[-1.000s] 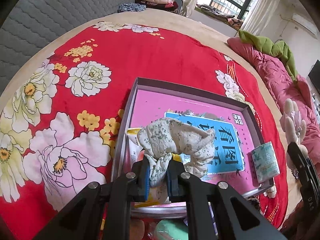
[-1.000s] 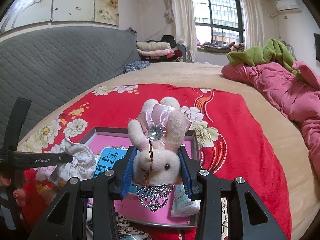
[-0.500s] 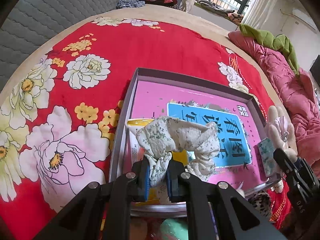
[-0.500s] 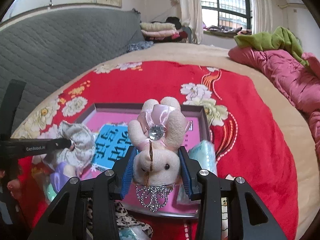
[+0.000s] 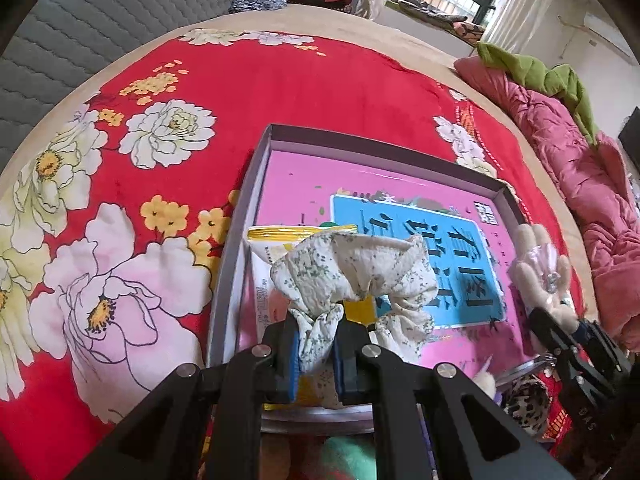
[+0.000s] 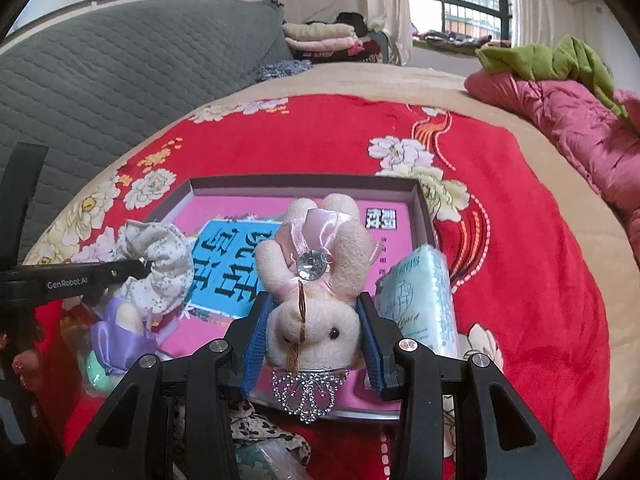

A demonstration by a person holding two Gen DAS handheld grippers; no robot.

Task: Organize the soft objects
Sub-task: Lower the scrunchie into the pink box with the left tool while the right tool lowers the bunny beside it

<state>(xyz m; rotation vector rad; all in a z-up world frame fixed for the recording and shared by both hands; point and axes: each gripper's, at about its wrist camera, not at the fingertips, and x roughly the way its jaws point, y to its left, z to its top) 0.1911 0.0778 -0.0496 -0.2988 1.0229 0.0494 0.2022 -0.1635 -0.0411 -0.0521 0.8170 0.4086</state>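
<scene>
Green-speckled white scrunchie [image 5: 352, 272]; cream bunny [image 6: 316, 300]; red floral blanket [image 5: 280, 92].

Left gripper [image 5: 316, 344] and right gripper [image 6: 314, 338] are both clamped, held side by side.

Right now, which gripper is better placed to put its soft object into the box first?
Left. The left gripper holds the scrunchie directly over the box floor; the right gripper grips the bunny nearer the front rim.
</scene>
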